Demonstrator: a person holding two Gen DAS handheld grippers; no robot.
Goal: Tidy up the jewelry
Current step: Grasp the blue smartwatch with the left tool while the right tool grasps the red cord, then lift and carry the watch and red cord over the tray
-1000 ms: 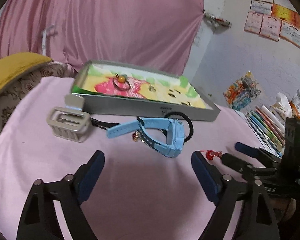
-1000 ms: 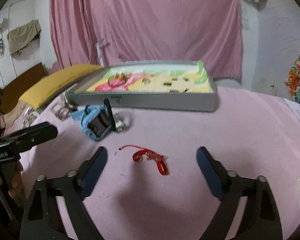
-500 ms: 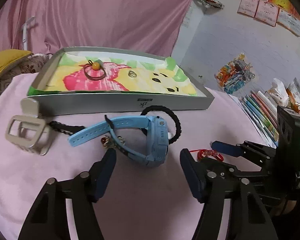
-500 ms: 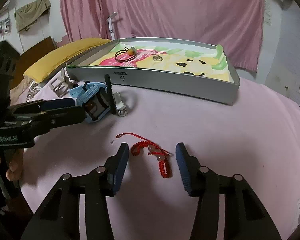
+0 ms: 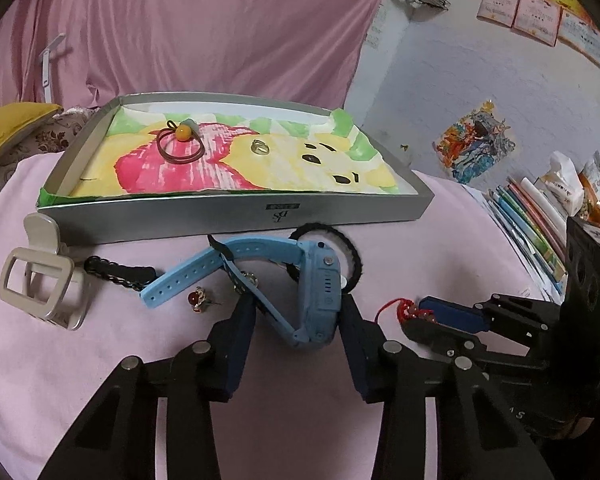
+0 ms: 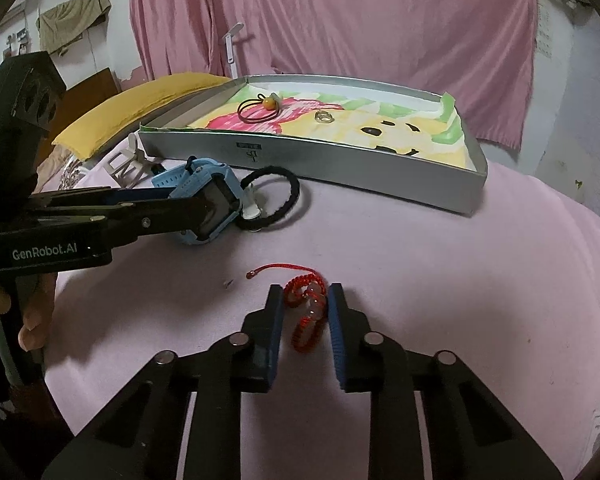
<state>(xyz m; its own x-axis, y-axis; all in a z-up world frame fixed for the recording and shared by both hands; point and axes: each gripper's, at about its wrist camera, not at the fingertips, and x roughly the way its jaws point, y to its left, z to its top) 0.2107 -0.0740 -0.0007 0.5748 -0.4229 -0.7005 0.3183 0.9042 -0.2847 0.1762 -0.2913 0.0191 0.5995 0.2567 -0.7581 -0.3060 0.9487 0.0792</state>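
Note:
A light blue watch (image 5: 316,280) stands on its edge on the pink cloth before the grey tray (image 5: 236,216). My left gripper (image 5: 296,300) straddles it with jaws closing, and both pads touch it, one at the body and one at the strap. The right wrist view shows that gripper (image 6: 188,204) against the watch (image 6: 216,184). A red cord bracelet (image 6: 306,308) lies between the pads of my right gripper (image 6: 305,292), whose jaws are closing; slim gaps still show on both sides. The tray (image 6: 340,160) holds a brown hair tie with an orange bead (image 5: 180,144) and a ring (image 5: 260,147).
Beside the watch lie a black hair tie (image 5: 352,256), a small red stud (image 5: 198,299), a black chain (image 5: 116,274) and a beige hair claw (image 5: 40,284). Books (image 5: 532,224) line the right edge. A yellow cushion (image 6: 132,108) sits at the back left. A person's hand (image 6: 32,320) holds the left gripper.
Both grippers have narrowed from wide open. The left one moved forward until the watch came between its pads. The right one closed in around the red bracelet and tilted slightly.

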